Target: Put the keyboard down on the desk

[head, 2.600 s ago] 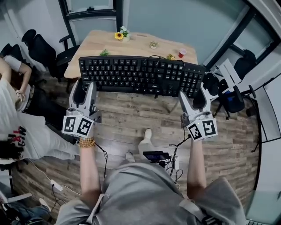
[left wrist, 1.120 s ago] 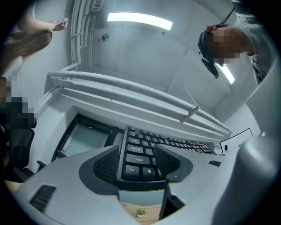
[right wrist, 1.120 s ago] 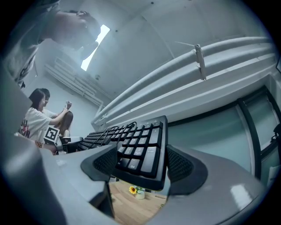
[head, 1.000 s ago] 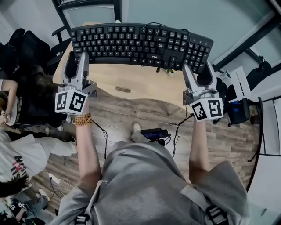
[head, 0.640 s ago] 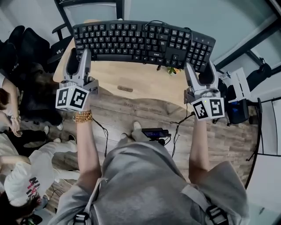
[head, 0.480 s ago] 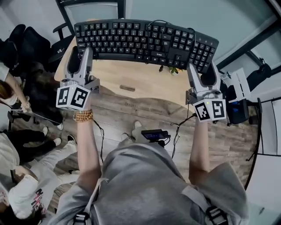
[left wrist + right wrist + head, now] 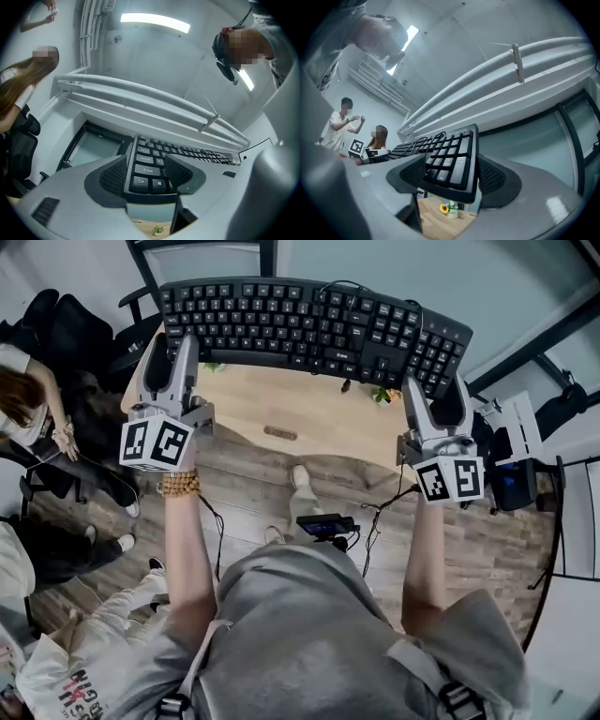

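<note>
Two grippers are holding the black keyboard (image 7: 309,320) by its ends, one at each side. Left gripper (image 7: 171,348) is clamping the left end; in the left gripper view its dark padded jaws are pressing on either side of the Ctrl and Shift keys (image 7: 144,175). Right gripper (image 7: 433,390) is clamping the right end, its jaws closing on the number-pad corner (image 7: 451,165). Keyboard is hanging level in the air, keys facing up, over the far part of the wooden desk (image 7: 300,413) and not touching it. Both gripper views are showing desk surface beneath the keyboard's edge, with a small sunflower pot (image 7: 449,209) standing on it. Wooden floor (image 7: 309,479) is showing near the desk. One bystander (image 7: 28,413) is sitting at far left beside black chairs (image 7: 56,329).
</note>
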A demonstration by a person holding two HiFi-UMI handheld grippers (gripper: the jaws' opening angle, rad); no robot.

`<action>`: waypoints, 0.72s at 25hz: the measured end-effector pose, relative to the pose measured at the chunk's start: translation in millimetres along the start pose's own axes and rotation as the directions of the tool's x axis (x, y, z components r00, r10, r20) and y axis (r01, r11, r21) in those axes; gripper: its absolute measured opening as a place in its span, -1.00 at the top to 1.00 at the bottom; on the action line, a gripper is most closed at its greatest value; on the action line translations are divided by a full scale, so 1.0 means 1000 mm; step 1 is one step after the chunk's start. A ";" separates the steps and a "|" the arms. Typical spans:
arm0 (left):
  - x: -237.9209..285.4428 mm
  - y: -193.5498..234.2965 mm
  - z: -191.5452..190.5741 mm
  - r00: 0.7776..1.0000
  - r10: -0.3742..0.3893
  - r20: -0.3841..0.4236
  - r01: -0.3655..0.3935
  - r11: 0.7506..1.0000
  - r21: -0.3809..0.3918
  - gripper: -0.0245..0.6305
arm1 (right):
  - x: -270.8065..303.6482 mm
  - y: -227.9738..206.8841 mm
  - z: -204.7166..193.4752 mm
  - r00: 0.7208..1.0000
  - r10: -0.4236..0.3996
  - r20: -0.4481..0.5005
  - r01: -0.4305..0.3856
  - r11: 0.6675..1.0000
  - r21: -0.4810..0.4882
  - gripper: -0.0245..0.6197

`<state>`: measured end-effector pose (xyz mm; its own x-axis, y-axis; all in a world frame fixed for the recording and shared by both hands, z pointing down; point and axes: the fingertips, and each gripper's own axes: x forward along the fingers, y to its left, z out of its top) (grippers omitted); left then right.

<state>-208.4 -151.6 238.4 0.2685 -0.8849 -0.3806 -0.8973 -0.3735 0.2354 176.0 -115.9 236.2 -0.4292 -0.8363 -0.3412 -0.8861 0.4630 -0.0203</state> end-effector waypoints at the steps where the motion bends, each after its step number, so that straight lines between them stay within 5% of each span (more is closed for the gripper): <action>1: 0.001 -0.001 -0.001 1.000 0.001 0.002 -0.001 1.000 0.002 0.17 | 0.001 -0.002 -0.001 1.000 0.002 0.002 -0.002 1.000 0.001 -0.15; 18: -0.004 0.000 -0.003 1.000 0.018 0.019 -0.018 1.000 0.014 0.17 | 0.006 -0.005 -0.004 0.999 0.032 0.011 -0.032 0.999 -0.002 -0.14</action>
<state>-208.4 -149.5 242.7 0.2456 -0.8860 -0.3933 -0.9069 -0.3533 0.2296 177.2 -123.9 238.1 -0.4551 -0.8177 -0.3524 -0.8723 0.4889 -0.0078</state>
